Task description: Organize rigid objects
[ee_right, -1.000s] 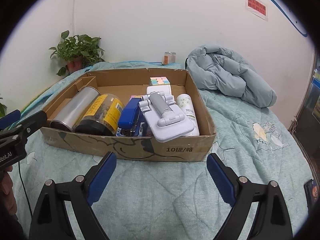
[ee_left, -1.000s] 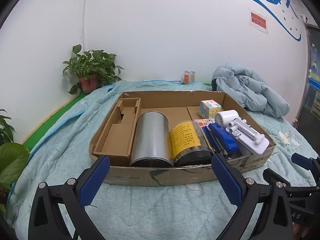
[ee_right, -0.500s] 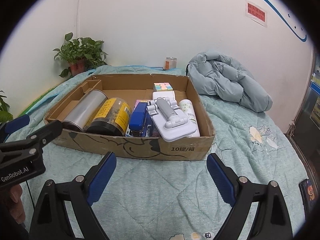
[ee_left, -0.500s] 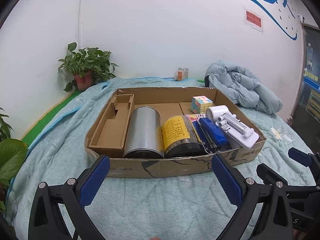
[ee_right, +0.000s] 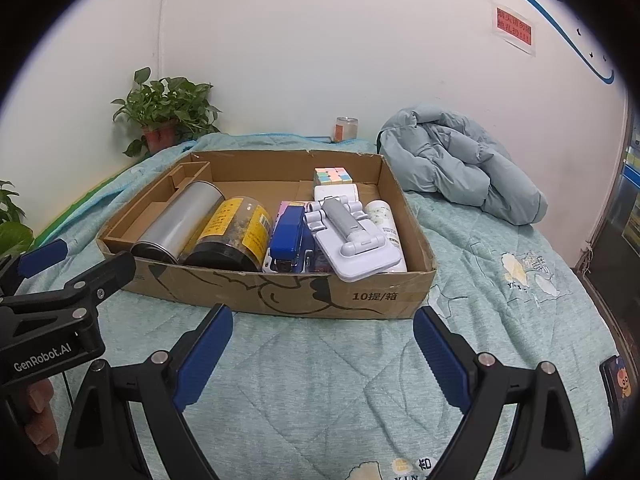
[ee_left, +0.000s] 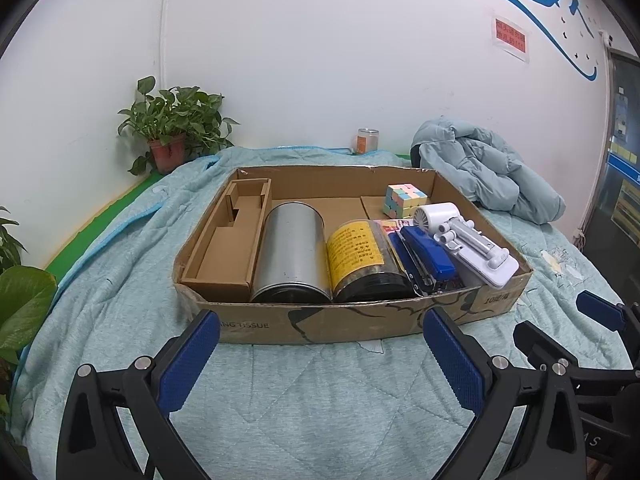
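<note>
A shallow cardboard box [ee_left: 344, 324] [ee_right: 280, 298] lies on a teal quilt. Side by side in it lie a silver can [ee_left: 292, 252] [ee_right: 180, 222], a yellow-labelled jar [ee_left: 360, 256] [ee_right: 236, 232], a blue stapler [ee_left: 426, 256] [ee_right: 286, 236], a white folding stand [ee_left: 476, 244] [ee_right: 352, 236], a white bottle [ee_right: 384, 222] and a pastel cube [ee_left: 404, 200] [ee_right: 332, 176]. My left gripper [ee_left: 320, 356] hangs open in front of the box, nothing between its fingers. My right gripper [ee_right: 322, 354] is open too, short of the box's near wall and empty.
A cardboard insert [ee_left: 228, 248] fills the box's left end. A pale blue jacket [ee_left: 484, 168] [ee_right: 460, 160] lies at the back right. Potted plants [ee_left: 172, 128] stand by the wall, with a small jar [ee_left: 367, 141] behind the box. A phone [ee_right: 618, 384] lies at the quilt's right edge.
Both views have drawn back a little from the box, which looks smaller and farther. Both grippers stay open and empty.
</note>
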`<state>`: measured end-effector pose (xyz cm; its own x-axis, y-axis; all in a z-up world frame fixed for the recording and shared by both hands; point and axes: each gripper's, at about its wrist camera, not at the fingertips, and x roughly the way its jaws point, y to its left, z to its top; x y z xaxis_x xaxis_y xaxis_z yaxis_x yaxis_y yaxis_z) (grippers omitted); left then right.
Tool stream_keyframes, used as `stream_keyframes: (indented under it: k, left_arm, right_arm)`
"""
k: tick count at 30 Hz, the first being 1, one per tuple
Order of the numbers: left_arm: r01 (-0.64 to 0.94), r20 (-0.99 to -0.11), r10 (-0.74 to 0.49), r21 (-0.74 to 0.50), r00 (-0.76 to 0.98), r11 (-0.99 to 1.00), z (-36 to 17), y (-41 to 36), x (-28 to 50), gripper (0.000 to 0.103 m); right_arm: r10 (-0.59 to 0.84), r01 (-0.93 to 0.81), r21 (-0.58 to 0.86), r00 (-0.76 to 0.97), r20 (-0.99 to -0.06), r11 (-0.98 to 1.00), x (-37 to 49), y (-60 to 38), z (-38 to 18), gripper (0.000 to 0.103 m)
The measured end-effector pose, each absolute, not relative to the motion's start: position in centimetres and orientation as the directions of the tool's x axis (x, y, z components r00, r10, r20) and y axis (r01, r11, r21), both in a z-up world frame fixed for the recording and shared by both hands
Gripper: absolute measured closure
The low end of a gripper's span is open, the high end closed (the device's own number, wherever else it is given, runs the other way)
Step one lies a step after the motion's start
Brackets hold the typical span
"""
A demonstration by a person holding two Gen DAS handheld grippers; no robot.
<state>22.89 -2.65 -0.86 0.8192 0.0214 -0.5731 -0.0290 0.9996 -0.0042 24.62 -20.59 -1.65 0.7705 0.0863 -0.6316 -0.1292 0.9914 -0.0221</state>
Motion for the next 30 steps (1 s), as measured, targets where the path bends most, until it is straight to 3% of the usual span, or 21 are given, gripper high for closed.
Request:
stream_keyframes:
  k: [30]
  left_arm:
    - [-0.015, -0.587, 0.0, -0.02, 0.81, 1.0, -2.0, -1.4, 24.2, 0.001]
  right_arm:
    - [0.071, -0.124, -0.037, 0.762, -0.643, 0.992, 25.5, -20.4, -2.1, 0.011]
